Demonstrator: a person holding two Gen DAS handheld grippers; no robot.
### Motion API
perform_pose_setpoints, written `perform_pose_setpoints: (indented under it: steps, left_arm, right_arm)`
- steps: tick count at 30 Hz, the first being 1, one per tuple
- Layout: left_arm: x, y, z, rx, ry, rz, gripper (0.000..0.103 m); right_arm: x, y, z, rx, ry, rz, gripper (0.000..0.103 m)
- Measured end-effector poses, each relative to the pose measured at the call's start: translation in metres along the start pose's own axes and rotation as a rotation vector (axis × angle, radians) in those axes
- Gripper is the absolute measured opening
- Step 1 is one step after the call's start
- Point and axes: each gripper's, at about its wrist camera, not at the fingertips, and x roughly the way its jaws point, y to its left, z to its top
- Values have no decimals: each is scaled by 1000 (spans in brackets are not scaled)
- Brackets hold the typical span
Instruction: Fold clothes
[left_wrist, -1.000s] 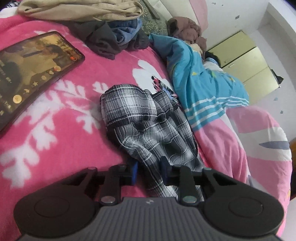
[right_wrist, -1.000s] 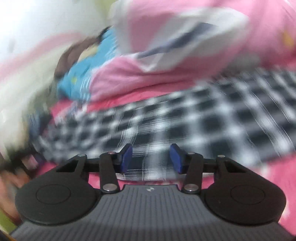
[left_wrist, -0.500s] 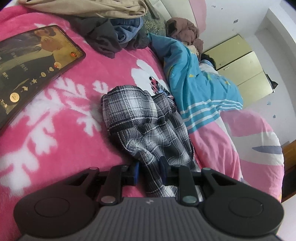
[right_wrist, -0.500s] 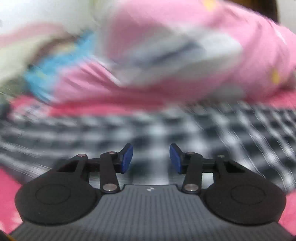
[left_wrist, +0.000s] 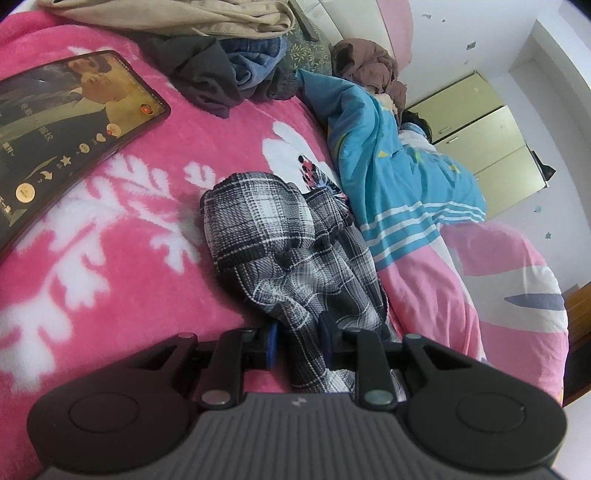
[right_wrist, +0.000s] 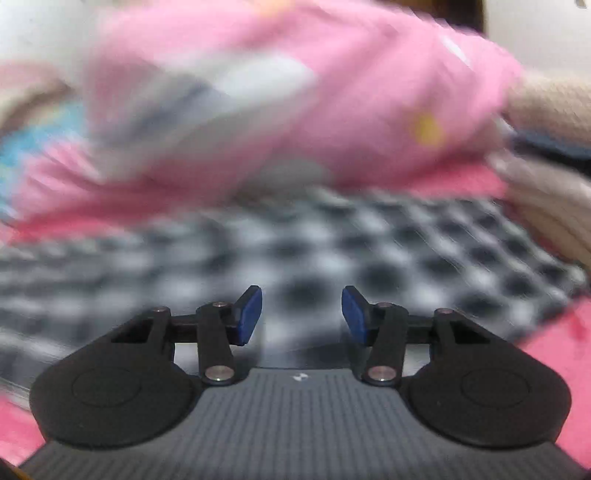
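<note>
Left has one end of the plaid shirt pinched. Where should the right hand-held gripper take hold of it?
The right hand-held gripper, its jaws opening with nothing between them, hovers over flat plaid shirt. Probably best to take the free edge near the pink blanket, coming in low from that side: the cloth lies flat there, so an edge is easier to pinch than the middle.

Opening right claw (right_wrist: 301, 315), empty, over blurred plaid cloth (right_wrist: 369, 251)

- The left gripper (left_wrist: 297, 341) points forward and somewhat down, its blue pads (left_wrist: 271, 345) clamped on a bunched fold of plaid cloth (left_wrist: 288, 258).
- The right gripper (right_wrist: 302, 314) tilts downward above blurred checked fabric; its jaws are opening, the pads (right_wrist: 249, 314) well apart with nothing pinched between them.
</note>
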Motion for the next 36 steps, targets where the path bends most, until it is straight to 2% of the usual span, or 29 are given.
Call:
perform_pose_setpoints:
  steps: [2,5,8,11,13,14,15,16,20,22,23,24,26,29,30,31,33,36]
  left_arm:
    - [0,-3,-1,16,-7,11,25]
    - [1,-9,-5,48,-23,28,29]
    - [1,-14,-8,78,-38,41,34]
    - [1,-16,-10,91,-48,45,34]
    - [1,-15,-9,80,-48,39,34]
    - [1,-14,-9,75,-47,36,34]
    - [1,-13,-8,69,-47,32,34]
    - [1,-13,-8,68,-47,32,34]
    - [1,-15,-10,85,-52,38,37]
    - [1,-17,-10,93,-55,37,39]
    - [1,-17,-11,95,-56,36,40]
    - [1,-17,-11,98,-57,35,40]
    - [0,-16,-11,97,-59,32,39]
    - [-1,-15,-11,80,-59,25,39]
    - [-1,-14,-10,74,-60,24,39]
    - [-1,-14,-10,67,-60,24,39]
    - [-1,-13,-10,59,-65,27,37]
    - [-2,-11,-9,39,-69,30,31]
  right_arm:
    - [-8,-36,-10,124,-12,99,49]
    - [-24,-75,-6,258,-12,170,49]
    - [-18,-94,17,244,-57,89,49]
    - [5,-112,38,160,-84,-30,49]
    - [34,-122,34,92,26,-151,48]
    - [38,-130,30,102,38,-162,48]
    - [35,-140,27,140,13,-139,45]
    - [30,-149,27,193,-3,-153,43]
    - [12,-168,40,331,-92,-167,45]
    - [14,-162,48,303,-126,-144,45]
    - [23,-159,47,275,-102,-153,48]
    - [34,-158,43,243,-51,-185,56]
    - [52,-153,34,176,25,-247,59]
    - [42,-123,45,78,-4,-345,59]
    - [32,-110,47,61,-43,-332,59]
    - [19,-96,48,42,-86,-284,59]
    - [-5,-51,51,-21,-156,-139,59]
    - [-31,24,44,-152,-198,111,61]
